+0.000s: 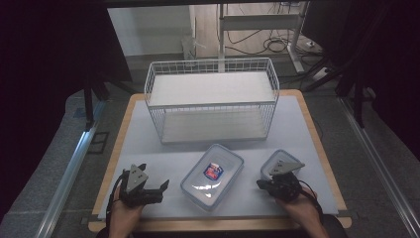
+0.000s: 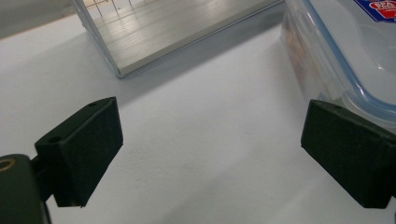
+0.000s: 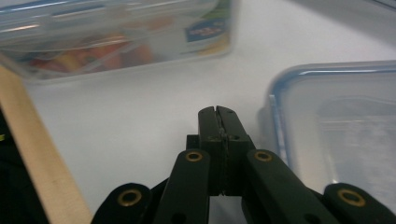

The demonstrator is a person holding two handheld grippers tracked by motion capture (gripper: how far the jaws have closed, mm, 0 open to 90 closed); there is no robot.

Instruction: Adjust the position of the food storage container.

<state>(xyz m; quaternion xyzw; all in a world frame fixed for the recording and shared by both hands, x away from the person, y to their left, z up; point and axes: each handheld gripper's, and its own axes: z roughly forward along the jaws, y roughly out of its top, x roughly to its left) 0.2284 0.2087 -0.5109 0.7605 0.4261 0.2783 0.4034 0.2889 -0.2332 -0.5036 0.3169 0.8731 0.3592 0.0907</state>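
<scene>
A large clear lidded container with a blue rim and a red-and-blue label lies at the table's front middle. To its left my left gripper rests on the table, open, with nothing between its jaws. In the left gripper view the same container sits just beyond the right jaw. My right gripper is shut and holds nothing. It lies against the near left side of a smaller clear container. In the right gripper view the pressed jaw tips point between the small container and the large one.
A white wire basket with a flat white floor stands at the back middle of the table, and its near corner shows in the left gripper view. The table's wooden front edge runs close to my right gripper.
</scene>
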